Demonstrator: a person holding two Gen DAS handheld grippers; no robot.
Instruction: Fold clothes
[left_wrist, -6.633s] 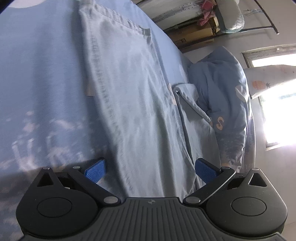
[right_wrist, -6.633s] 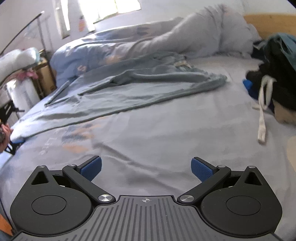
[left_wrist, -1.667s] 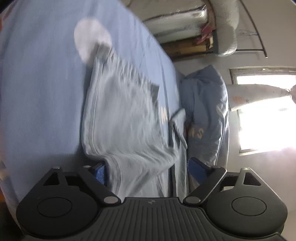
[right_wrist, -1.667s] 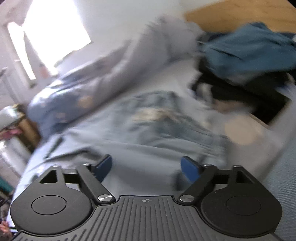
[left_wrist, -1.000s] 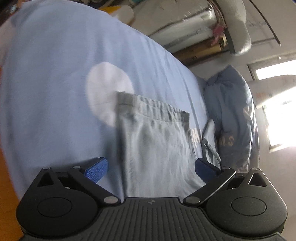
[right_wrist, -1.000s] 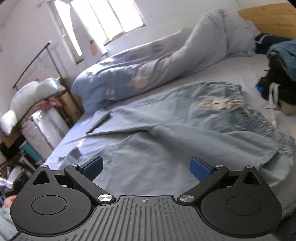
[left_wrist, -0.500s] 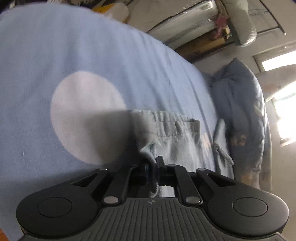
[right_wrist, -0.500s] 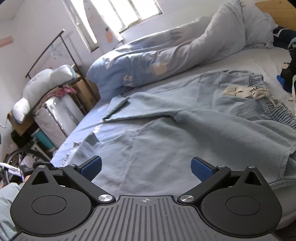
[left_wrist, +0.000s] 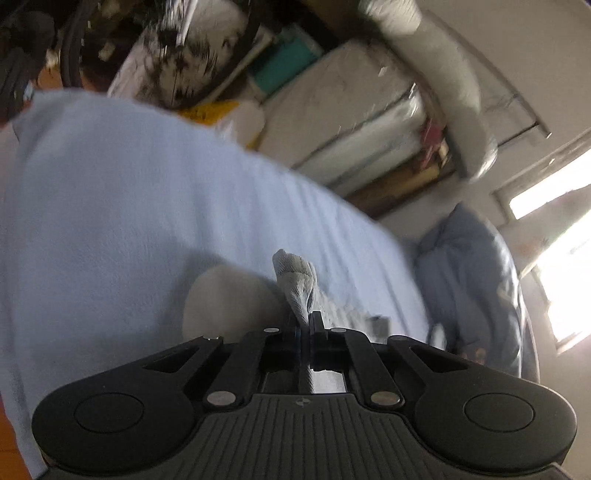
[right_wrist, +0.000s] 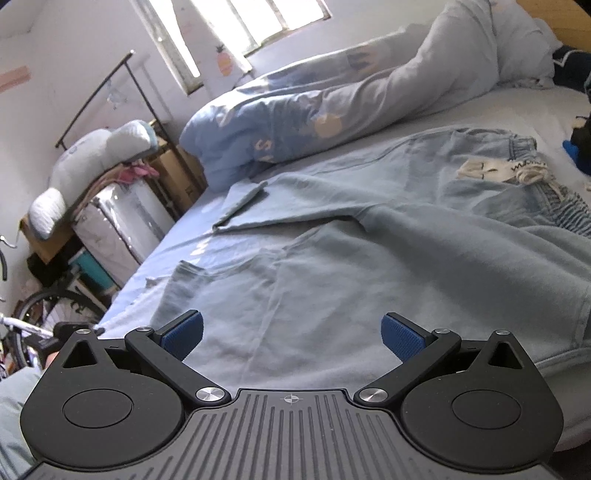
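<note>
Light blue trousers (right_wrist: 369, 258) lie spread on the bed, their elastic waistband (right_wrist: 554, 206) at the right and one leg folded across toward the left. My left gripper (left_wrist: 306, 325) is shut on the hem of a trouser leg (left_wrist: 295, 280), which sticks up bunched between the fingers above the blue sheet. My right gripper (right_wrist: 291, 332) hovers open low over the middle of the trousers, with nothing between its blue pads (right_wrist: 183, 334).
A rolled blue duvet (right_wrist: 332, 110) lies along the far side of the bed. Dark clothes (right_wrist: 580, 144) sit at the right edge. A bicycle (right_wrist: 44, 310), boxes and a wrapped mattress (right_wrist: 122, 221) stand past the bed's left edge. A white circle (left_wrist: 221, 302) is printed on the sheet.
My left gripper has lifted the pinched trouser hem off the sheet and tilted upward toward the room. The right gripper has edged slightly closer over the trousers, still open.
</note>
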